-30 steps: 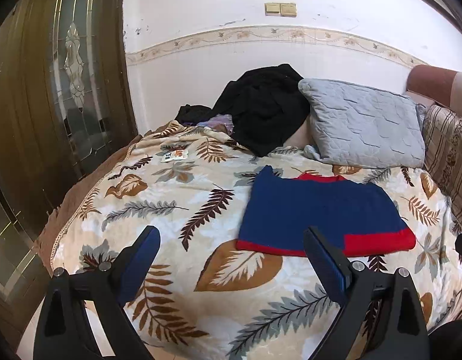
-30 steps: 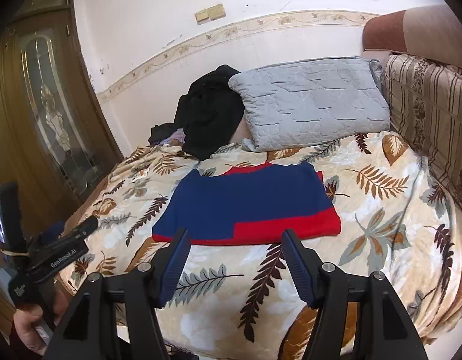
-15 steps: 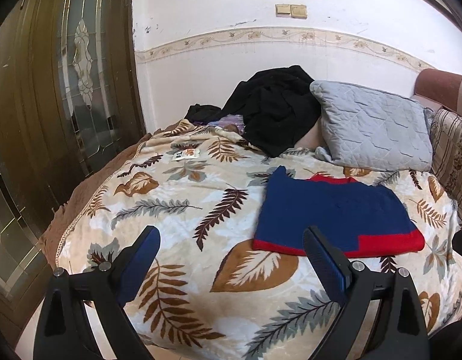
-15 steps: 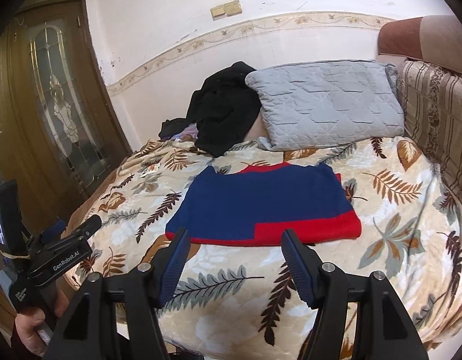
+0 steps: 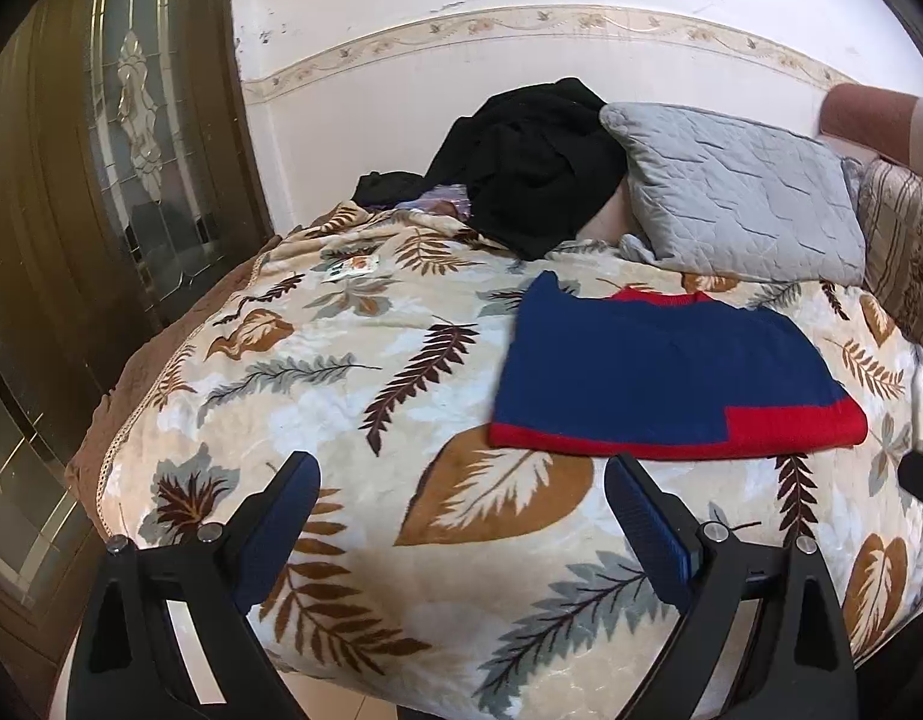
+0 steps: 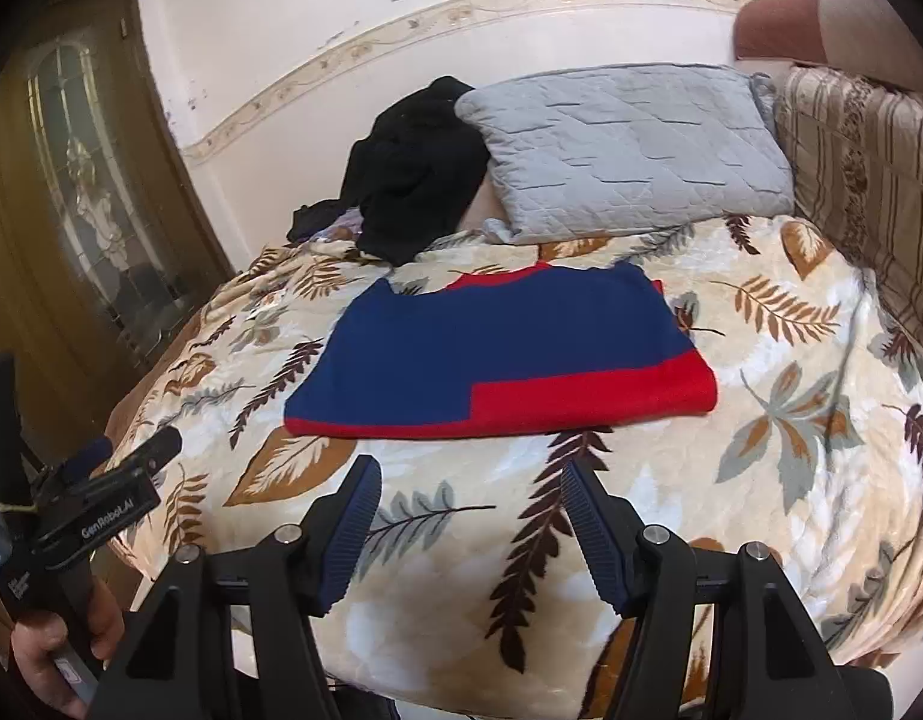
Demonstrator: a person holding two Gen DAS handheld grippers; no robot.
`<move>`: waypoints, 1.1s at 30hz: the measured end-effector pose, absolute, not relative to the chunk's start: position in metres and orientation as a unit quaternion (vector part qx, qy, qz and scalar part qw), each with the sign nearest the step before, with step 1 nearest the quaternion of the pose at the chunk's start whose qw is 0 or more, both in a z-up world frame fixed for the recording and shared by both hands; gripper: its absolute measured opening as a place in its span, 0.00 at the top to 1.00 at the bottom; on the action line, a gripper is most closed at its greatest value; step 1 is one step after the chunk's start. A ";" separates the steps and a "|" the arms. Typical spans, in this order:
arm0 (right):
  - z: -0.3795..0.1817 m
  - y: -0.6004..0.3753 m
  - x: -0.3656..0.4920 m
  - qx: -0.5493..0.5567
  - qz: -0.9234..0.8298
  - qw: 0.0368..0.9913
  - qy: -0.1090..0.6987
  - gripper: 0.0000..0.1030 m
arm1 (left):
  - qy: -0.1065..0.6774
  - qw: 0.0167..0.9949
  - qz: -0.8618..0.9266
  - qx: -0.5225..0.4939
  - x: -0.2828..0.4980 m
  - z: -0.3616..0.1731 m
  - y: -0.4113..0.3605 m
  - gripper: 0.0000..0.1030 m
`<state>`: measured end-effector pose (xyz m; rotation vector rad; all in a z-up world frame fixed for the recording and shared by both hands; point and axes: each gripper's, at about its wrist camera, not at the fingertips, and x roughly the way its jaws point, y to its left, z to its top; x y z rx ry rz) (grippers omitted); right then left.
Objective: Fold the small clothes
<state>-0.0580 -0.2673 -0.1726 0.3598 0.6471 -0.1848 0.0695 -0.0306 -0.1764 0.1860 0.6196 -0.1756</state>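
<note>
While the bed [image 5: 353, 396] fills the room under its leaf-print blanket [image 6: 791, 420], a grey pillow [image 6: 629, 144] and black clothes [image 5: 533, 180] sit at its head. Mid-bed lies the folded blue-and-red sweater [image 6: 497, 354]. Both grippers, left [image 5: 461, 516] and right [image 6: 470, 519], hover short of it, fingers apart, empty.

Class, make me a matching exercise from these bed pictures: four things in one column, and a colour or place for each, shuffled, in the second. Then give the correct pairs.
Column one:
1. folded sweater
2. pillow
3. heap of clothes
4. left gripper

Column two:
A. grey, quilted, leaning at the head of the bed
B. open, hovering over the near edge of the blanket
C. navy with red bands, lying flat
D. black, piled beside the pillow

Pairs: 1-C, 2-A, 3-D, 4-B
</note>
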 end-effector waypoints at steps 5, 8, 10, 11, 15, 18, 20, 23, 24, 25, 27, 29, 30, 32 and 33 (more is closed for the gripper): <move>-0.174 -0.285 -0.055 0.189 -0.100 0.927 0.309 0.35 | 0.307 0.942 -0.091 0.100 0.077 -0.180 -0.045 0.07; -0.176 -0.292 -0.052 0.194 -0.105 0.925 0.310 0.35 | 0.312 0.940 -0.095 0.103 0.083 -0.183 -0.053 0.07; -0.178 -0.298 -0.049 0.197 -0.109 0.923 0.311 0.35 | 0.315 0.938 -0.098 0.105 0.087 -0.186 -0.058 0.07; -0.179 -0.300 -0.047 0.197 -0.110 0.923 0.313 0.35 | 0.316 0.938 -0.098 0.106 0.089 -0.187 -0.060 0.07; -0.183 -0.306 -0.040 0.197 -0.114 0.920 0.317 0.35 | 0.325 0.934 -0.099 0.109 0.099 -0.193 -0.068 0.07; -0.189 -0.314 -0.027 0.197 -0.114 0.918 0.324 0.35 | 0.337 0.930 -0.097 0.112 0.112 -0.201 -0.074 0.07; -0.194 -0.318 -0.018 0.196 -0.113 0.917 0.328 0.35 | 0.347 0.926 -0.096 0.113 0.121 -0.207 -0.077 0.07; -0.202 -0.327 0.003 0.199 -0.108 0.915 0.334 0.35 | 0.373 0.917 -0.094 0.105 0.139 -0.220 -0.078 0.07; -0.206 -0.331 0.013 0.203 -0.105 0.913 0.337 0.35 | 0.380 0.915 -0.093 0.103 0.142 -0.223 -0.078 0.07; -0.209 -0.334 0.020 0.207 -0.103 0.912 0.339 0.35 | 0.394 0.909 -0.093 0.097 0.151 -0.229 -0.079 0.07; -0.216 -0.341 0.035 0.214 -0.099 0.909 0.342 0.35 | 0.413 0.902 -0.093 0.087 0.160 -0.237 -0.079 0.07; -0.226 -0.350 0.051 0.224 -0.093 0.905 0.349 0.35 | 0.431 0.895 -0.087 0.079 0.171 -0.245 -0.079 0.07; -0.232 -0.354 0.058 0.231 -0.088 0.903 0.352 0.35 | 0.436 0.893 -0.084 0.077 0.175 -0.248 -0.079 0.07; -0.241 -0.361 0.070 0.244 -0.081 0.897 0.361 0.35 | 0.449 0.887 -0.084 0.070 0.183 -0.255 -0.081 0.07; -0.246 -0.364 0.076 0.251 -0.077 0.893 0.366 0.36 | 0.457 0.883 -0.085 0.064 0.186 -0.257 -0.081 0.07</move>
